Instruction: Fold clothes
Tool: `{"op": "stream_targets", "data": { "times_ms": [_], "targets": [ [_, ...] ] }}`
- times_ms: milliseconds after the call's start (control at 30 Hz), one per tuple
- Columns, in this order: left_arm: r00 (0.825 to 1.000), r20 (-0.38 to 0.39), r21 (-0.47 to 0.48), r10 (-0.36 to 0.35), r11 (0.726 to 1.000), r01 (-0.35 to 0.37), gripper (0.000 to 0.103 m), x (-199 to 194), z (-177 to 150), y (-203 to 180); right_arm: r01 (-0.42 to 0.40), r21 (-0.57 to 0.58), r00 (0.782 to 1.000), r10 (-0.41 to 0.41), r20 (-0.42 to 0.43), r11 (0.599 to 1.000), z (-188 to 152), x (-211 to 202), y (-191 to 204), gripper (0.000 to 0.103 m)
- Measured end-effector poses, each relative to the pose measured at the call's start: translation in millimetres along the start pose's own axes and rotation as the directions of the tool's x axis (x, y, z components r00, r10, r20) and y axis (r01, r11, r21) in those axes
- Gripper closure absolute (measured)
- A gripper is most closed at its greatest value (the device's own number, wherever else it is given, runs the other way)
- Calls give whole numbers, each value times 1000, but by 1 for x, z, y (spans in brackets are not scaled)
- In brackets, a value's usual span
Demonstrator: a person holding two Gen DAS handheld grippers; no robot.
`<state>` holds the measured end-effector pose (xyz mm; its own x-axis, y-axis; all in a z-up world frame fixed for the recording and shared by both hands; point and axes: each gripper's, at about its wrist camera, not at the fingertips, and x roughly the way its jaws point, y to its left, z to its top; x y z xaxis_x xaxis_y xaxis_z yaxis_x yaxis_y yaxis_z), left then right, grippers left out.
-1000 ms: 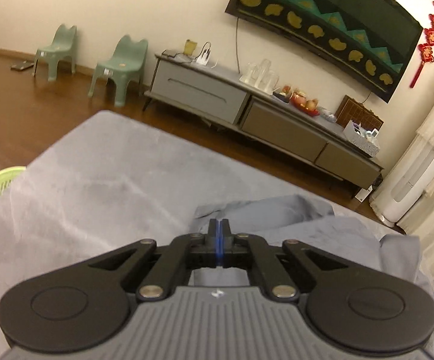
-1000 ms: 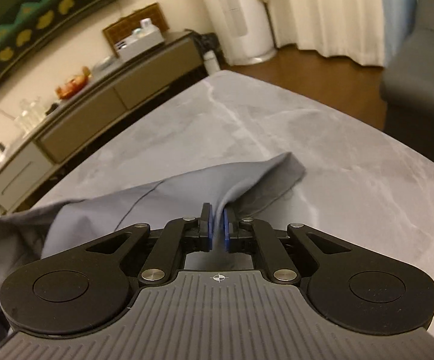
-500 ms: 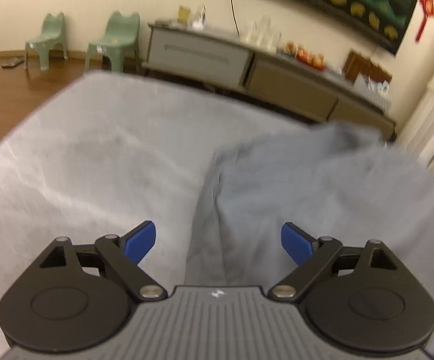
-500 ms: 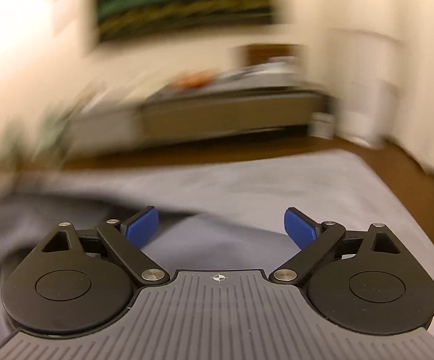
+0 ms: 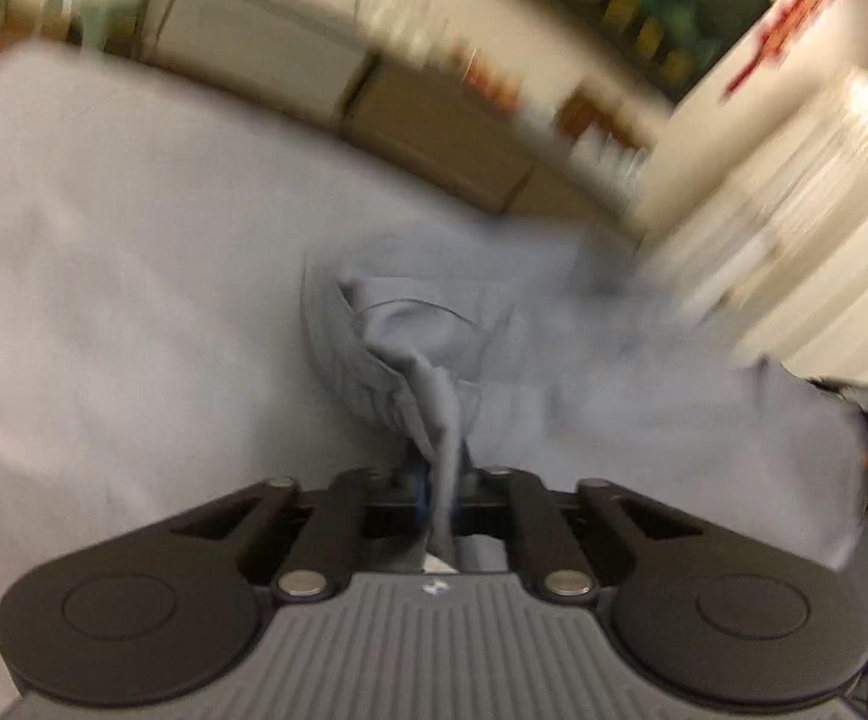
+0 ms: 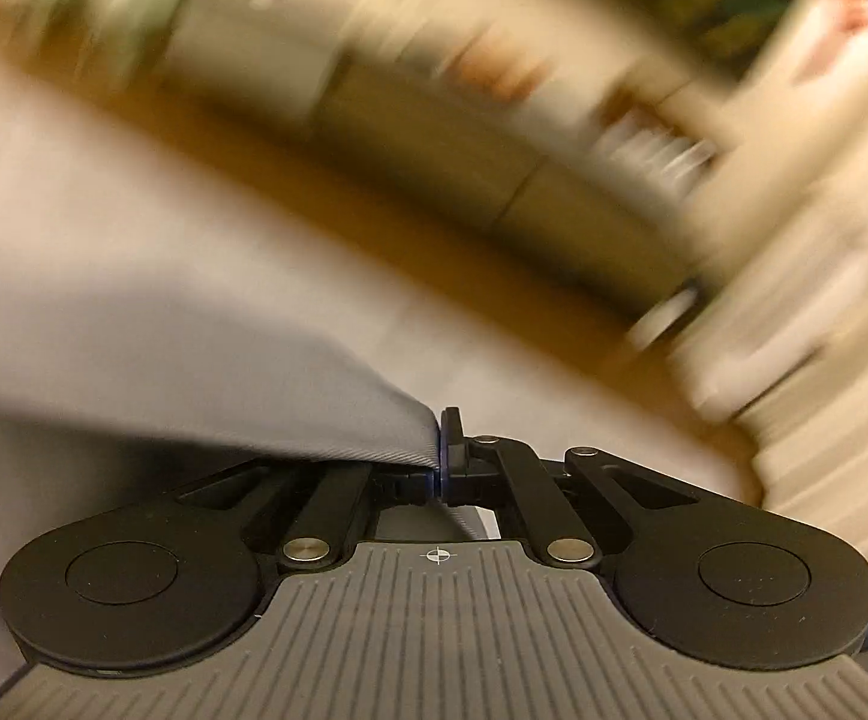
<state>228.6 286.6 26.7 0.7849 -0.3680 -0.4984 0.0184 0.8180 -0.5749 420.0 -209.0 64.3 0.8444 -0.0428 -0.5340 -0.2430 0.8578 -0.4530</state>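
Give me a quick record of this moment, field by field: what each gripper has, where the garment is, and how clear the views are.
left gripper: shut on a bunched fold of the grey garment
right gripper: shut on an edge of the grey garment, cloth pulled off to its left
garment position: partly lifted, the rest lying on the table
image quality: both views motion-blurred, background unclear
fold stage: cannot tell

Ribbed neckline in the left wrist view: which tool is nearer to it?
Left. The left tool is shut on fabric bunched right below the ribbed neckline; the right tool pinches a plain edge of the grey garment, no neckline in its view.
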Motion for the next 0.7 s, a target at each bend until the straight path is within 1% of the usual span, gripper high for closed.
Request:
{"op": "stream_targets", "data": {
  "times_ms": [33,67,100,133,167,200,233,267,300,333,367,400,433,467,500,533,567,600,633,667,700],
  "targets": [
    [994,95,-2,-54,999,54,98,-22,11,-7,63,48,993,-67,102,997,14,-30,-14,103],
    [980,179,20,-82,997,80,98,-40,20,-18,124,92,971,-140,195,988,27,-60,-27,103],
    [961,258,54,-100,995,89,98,-56,28,-32,203,96,940,-221,261,974,36,-83,-31,103],
    [946,308,71,-98,994,80,98,-64,34,-43,269,100,916,-286,280,958,41,-88,-34,103],
    [944,322,55,-79,996,65,98,-61,40,-51,361,64,898,-365,245,930,43,-73,-33,103],
    [956,289,32,-44,999,36,97,-46,41,-54,445,20,874,-439,206,895,43,-56,-32,102],
    [971,239,13,-2,1000,-1,96,-28,40,-56,495,-44,864,-487,129,868,34,-26,-32,99],
    [982,187,-5,38,999,-38,93,-10,40,-58,483,-83,875,-484,9,872,15,3,-32,92],
    [988,135,-8,76,997,-76,90,8,34,-56,467,-119,871,-479,-110,876,-3,31,-33,86],
    [988,93,-1,124,992,-125,80,23,25,-49,445,-139,858,-466,-218,885,-22,55,-34,65],
    [981,67,3,181,983,-182,71,33,16,-40,422,-85,861,-429,-273,903,-42,57,-37,60],
    [974,53,-1,220,975,-220,66,38,11,-29,398,-20,868,-384,-316,917,-61,56,-40,55],
    [971,43,-13,234,972,-234,57,37,8,-20,365,94,896,-321,-307,926,-77,44,-45,44],
    [970,36,-28,242,970,-241,52,34,5,-11,334,197,918,-272,-289,922,-91,29,-49,33],
    [973,33,-46,227,973,-225,50,27,6,-3,300,296,938,-223,-266,907,-104,13,-53,28],
    [979,32,-65,201,978,-199,44,18,8,4,264,389,954,-180,-240,882,-119,-3,-57,22],
    [983,29,-66,180,982,-178,34,11,8,5,247,463,962,-156,-226,851,-136,-22,-63,20],
    [987,24,-57,162,985,-160,30,5,7,3,231,536,968,-136,-211,812,-155,-38,-71,20],
    [988,5,-28,154,988,-154,24,2,5,-2,232,610,970,-132,-204,758,-179,-47,-88,19],
    [988,-35,22,147,989,-147,23,5,2,-12,229,681,972,-127,-197,696,-201,-55,-103,18],
    [987,-82,77,141,988,-135,23,10,-2,-22,218,752,975,-112,-189,622,-220,-54,-116,17]
  ]
}}
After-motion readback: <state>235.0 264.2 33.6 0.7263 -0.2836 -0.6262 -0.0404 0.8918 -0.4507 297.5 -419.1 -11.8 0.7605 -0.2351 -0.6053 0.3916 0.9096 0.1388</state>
